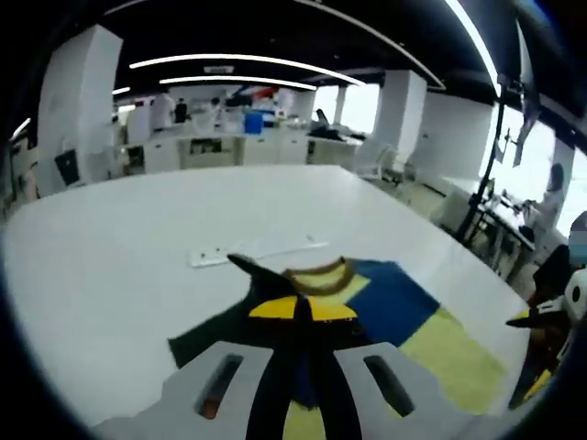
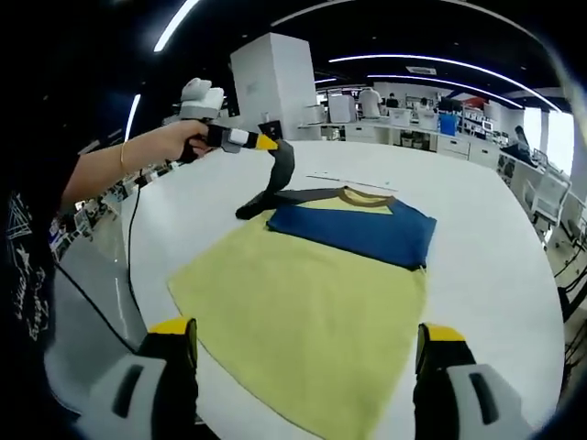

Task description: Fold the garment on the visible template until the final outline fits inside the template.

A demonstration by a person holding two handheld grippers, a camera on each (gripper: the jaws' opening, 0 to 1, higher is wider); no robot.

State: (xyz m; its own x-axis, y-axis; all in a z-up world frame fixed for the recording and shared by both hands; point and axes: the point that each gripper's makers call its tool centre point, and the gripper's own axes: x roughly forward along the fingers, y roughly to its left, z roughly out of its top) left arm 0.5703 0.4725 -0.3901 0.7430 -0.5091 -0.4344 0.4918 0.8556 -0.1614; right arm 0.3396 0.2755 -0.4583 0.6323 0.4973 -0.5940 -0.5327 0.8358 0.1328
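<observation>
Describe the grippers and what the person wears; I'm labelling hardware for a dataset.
The right gripper has grey jaws with slots and yellow-and-black tips. The left gripper has a white top, black body and yellow tip. The person wears a bracelet and a black printed sleeve.

The garment (image 2: 312, 312) is soft matt cloth, yellow and blue with a dark sleeve and a ribbed-looking collar. It lies on a smooth white tabletop (image 2: 495, 266) with a faint sheen. The right hand-held gripper (image 2: 307, 353) has matt grey plastic jaws with smooth yellow tips.
</observation>
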